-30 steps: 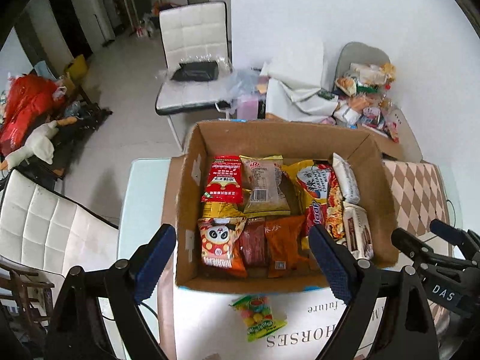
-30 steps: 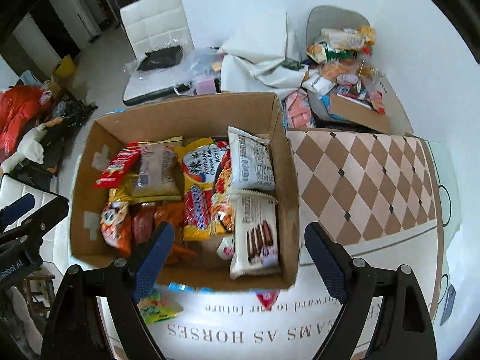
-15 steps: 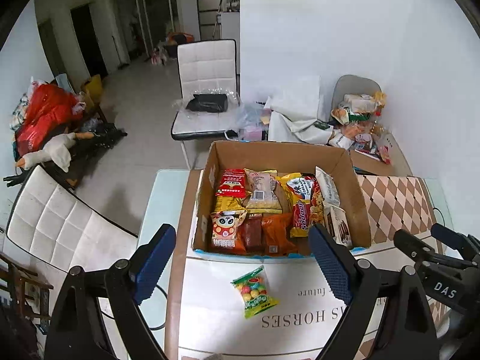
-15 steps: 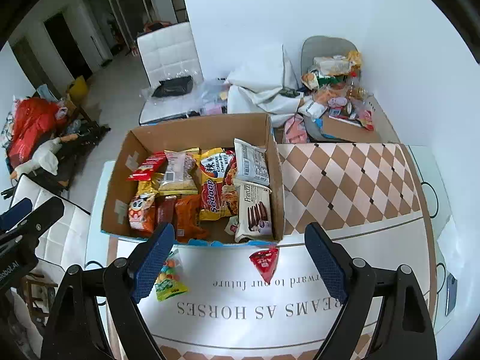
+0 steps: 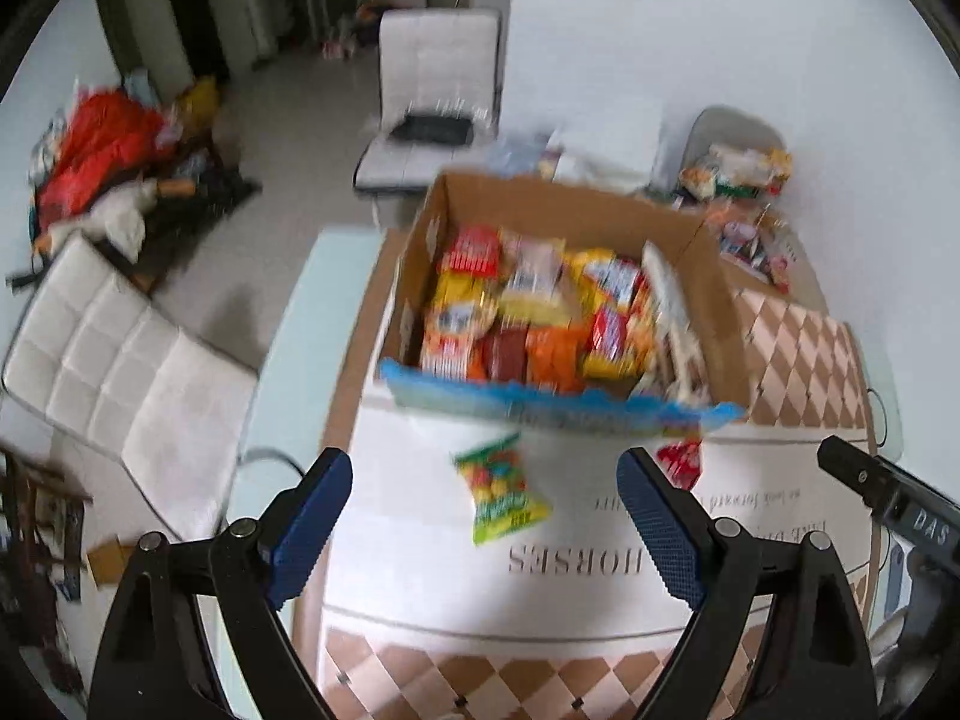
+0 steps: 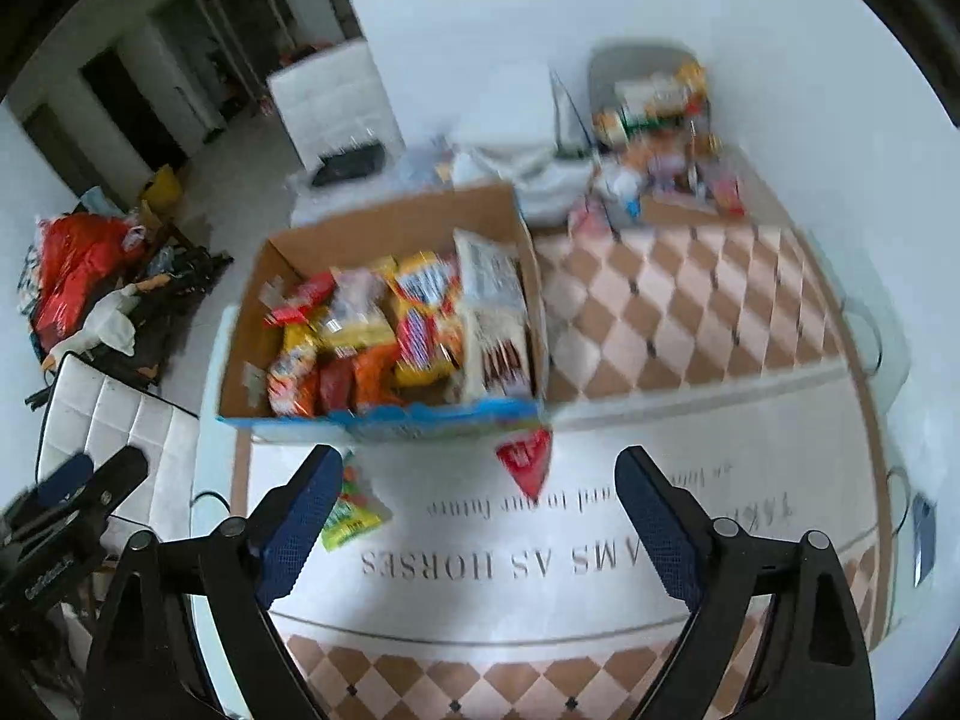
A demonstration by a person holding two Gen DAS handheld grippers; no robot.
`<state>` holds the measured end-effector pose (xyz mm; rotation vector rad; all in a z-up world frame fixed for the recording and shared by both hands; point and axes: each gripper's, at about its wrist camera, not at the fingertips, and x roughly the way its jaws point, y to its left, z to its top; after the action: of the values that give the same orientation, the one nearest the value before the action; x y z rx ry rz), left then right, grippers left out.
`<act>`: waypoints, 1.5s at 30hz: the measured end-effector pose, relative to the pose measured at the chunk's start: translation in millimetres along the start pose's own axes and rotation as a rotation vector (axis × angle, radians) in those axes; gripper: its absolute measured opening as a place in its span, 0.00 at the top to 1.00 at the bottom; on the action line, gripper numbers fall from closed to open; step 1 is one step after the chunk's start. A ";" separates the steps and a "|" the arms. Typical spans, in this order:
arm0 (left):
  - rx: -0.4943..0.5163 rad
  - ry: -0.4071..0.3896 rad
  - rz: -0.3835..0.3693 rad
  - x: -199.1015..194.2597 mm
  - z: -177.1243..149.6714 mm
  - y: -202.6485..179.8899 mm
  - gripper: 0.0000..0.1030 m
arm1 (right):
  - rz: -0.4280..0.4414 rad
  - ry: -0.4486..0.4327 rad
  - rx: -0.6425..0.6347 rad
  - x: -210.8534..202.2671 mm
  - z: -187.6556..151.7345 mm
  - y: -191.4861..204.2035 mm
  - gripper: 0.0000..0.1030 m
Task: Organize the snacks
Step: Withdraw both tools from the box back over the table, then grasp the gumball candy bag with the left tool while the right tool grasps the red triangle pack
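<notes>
cardboard is the material to aim for: the open cardboard box (image 5: 708, 324) sits in the upper middle of both frames on the bench (image 6: 600, 588), already packed with upright snack packets. two packets lie loose on the printed cloth just in front of its near wall. the green candy bag (image 5: 501, 495) is at the centre of the left wrist view, and shows at lower left of the right wrist view, half hidden behind a blue pad. the red triangular packet (image 6: 525, 459) lies just below the box's right corner, close to its blue-edged flap.

the left hand-held gripper (image 5: 483, 522) is released, pads wide apart and holding nothing, with the candy bag lying between them but farther ahead. the right hand-held gripper (image 6: 480, 513) is likewise spread and empty, roughly lined up with the red packet.

both frames are smeared, so fine detail is uncertain. the step in hand looks like picking up a loose packet. to do it well, i would lower the left one straight over the candy bag, pinch its crimped edge, not the puffed middle, then lift clear of the flap before dropping it into a gap. a flat bag may slide on the cloth.
</notes>
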<state>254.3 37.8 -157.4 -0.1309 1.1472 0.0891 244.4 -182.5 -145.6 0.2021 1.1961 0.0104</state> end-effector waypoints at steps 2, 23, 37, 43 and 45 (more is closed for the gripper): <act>-0.021 0.052 0.008 21.1 -5.9 4.8 0.12 | 0.006 0.049 0.033 24.1 -2.5 -13.8 0.08; -0.238 0.505 -0.119 216.1 -26.3 22.3 0.12 | -0.006 0.279 0.208 215.9 -6.3 -53.0 0.10; -0.115 0.537 -0.073 219.6 -54.7 -0.9 0.50 | 0.012 0.350 0.189 238.3 -29.0 -54.2 0.63; -0.045 0.576 -0.069 205.3 -94.4 -17.0 0.50 | 0.025 0.417 0.140 229.0 -67.0 -53.2 0.63; -0.017 0.589 -0.061 199.3 -110.5 -22.3 0.50 | 0.032 0.448 0.124 222.5 -85.6 -49.2 0.63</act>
<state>239.1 -0.1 -382.8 -0.2156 1.7286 0.0043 242.3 -192.4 -388.9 0.3400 1.6415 0.0097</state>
